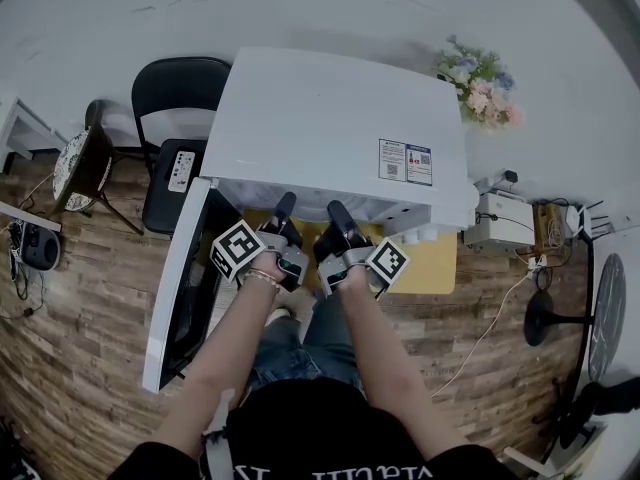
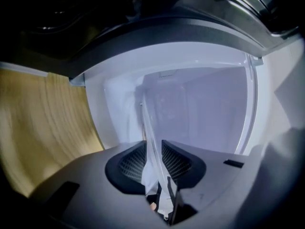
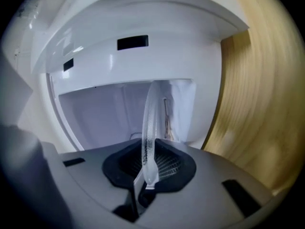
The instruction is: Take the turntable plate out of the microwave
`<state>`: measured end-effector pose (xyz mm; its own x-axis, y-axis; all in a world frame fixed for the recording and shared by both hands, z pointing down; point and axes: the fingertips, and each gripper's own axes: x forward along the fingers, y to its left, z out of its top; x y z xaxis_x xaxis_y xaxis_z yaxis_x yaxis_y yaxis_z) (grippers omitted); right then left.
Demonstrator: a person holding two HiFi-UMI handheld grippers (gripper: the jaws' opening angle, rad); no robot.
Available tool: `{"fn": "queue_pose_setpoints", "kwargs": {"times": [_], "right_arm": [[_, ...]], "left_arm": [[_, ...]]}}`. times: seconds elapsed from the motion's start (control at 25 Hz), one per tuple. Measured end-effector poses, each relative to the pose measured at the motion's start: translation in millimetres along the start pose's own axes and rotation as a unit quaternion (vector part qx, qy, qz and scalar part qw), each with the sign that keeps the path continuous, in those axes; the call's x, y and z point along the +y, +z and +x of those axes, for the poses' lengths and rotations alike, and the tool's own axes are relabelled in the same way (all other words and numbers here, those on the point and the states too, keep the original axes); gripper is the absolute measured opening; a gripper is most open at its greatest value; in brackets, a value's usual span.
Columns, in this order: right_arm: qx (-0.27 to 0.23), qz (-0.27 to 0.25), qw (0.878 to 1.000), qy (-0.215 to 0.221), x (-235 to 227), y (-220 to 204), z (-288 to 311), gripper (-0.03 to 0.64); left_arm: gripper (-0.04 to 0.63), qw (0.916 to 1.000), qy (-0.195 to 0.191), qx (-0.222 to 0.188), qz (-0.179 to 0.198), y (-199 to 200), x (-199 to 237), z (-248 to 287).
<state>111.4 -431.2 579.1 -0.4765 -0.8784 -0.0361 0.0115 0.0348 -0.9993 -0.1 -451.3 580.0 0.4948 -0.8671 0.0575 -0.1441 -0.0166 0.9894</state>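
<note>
The white microwave stands on a yellow wooden table with its door swung open to the left. Both grippers reach level into its cavity. The clear glass turntable plate shows edge-on in the left gripper view, its rim between the pads of my left gripper, which is shut on it. In the right gripper view the plate rim also stands edge-on, and my right gripper is shut on it. From the head view the left gripper and right gripper sit side by side at the opening; the plate is hidden there.
A black chair with a remote control on it stands left of the microwave. Flowers stand at the back right, beside a white box with cables. A fan stands on the wooden floor at right.
</note>
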Motion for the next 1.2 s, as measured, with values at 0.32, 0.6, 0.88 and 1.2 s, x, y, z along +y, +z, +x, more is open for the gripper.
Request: {"fn": "queue_pose_setpoints", "kwargs": {"times": [0.32, 0.6, 0.88, 1.2], "right_arm": [[0.018, 0.009, 0.999, 0.048, 0, -12, -23, 0.063], [0.042, 0.0, 0.995, 0.085, 12, -19, -35, 0.068], [0.048, -0.022, 0.995, 0.082, 11, -22, -47, 0.077], [0.056, -0.055, 0.996, 0.049, 8, -36, -64, 0.067]], "left_arm": [[0.084, 0.9995, -0.031, 0.009, -0.003, -2, -1, 1], [0.084, 0.9976, -0.064, 0.024, -0.011, -7, -9, 3], [0.057, 0.9972, -0.065, 0.038, -0.001, -15, -7, -5], [0.038, 0.9957, -0.08, 0.028, -0.038, -21, -12, -29]]}}
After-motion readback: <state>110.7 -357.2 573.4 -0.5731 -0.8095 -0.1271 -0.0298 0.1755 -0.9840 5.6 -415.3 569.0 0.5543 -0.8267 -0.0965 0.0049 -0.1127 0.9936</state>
